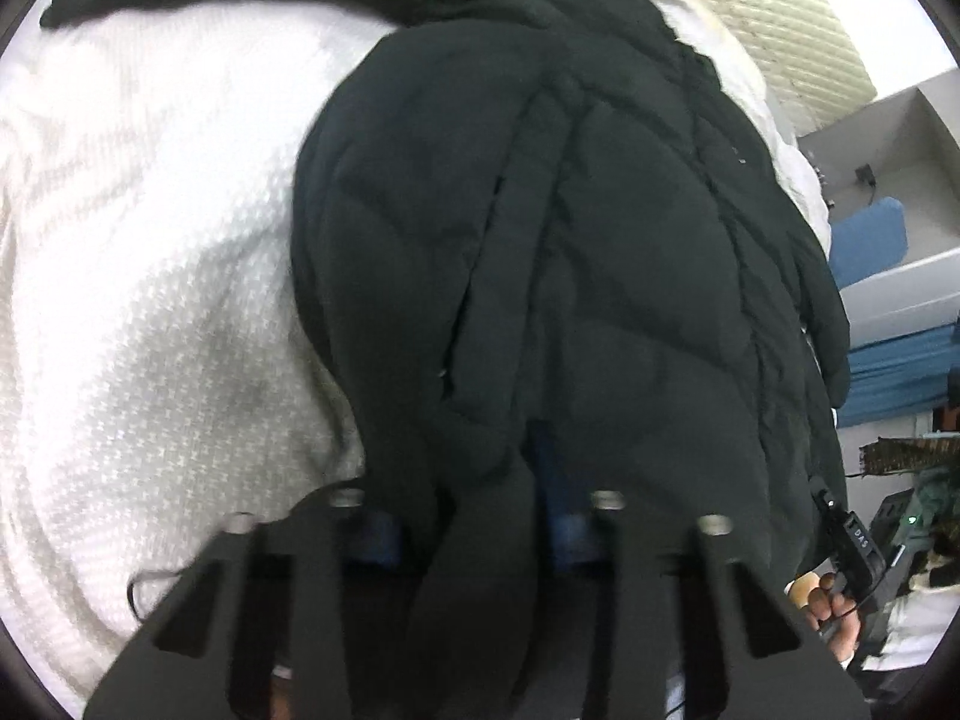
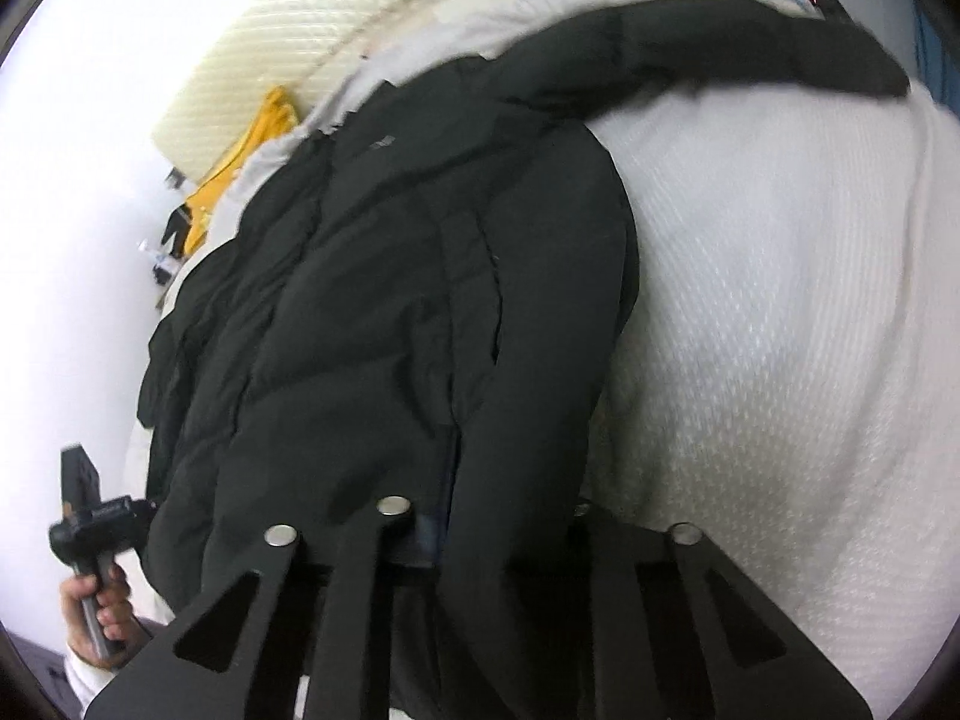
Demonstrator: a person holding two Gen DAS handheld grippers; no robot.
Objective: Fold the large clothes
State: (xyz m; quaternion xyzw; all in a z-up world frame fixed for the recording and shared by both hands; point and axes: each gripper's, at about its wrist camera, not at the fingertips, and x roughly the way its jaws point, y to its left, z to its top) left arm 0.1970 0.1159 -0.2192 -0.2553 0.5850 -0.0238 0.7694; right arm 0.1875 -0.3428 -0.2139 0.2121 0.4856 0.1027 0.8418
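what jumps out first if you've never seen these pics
A big black puffer jacket fills the middle of both views, lying on a white textured bedspread. At the bottom edge of each view a gripper is shut on the jacket's hem: the left gripper and the right gripper. Behind, a yellow garment lies by the wall.

Both wrist cameras look steeply down along their own fingers, very close to the black padded jacket [image 1: 600,276] lying on the white bedcover [image 1: 150,300]. The left view faces it with bedcover to its left, the right view [image 2: 390,312] with bedcover to its right. Both share the jacket's quilted body.
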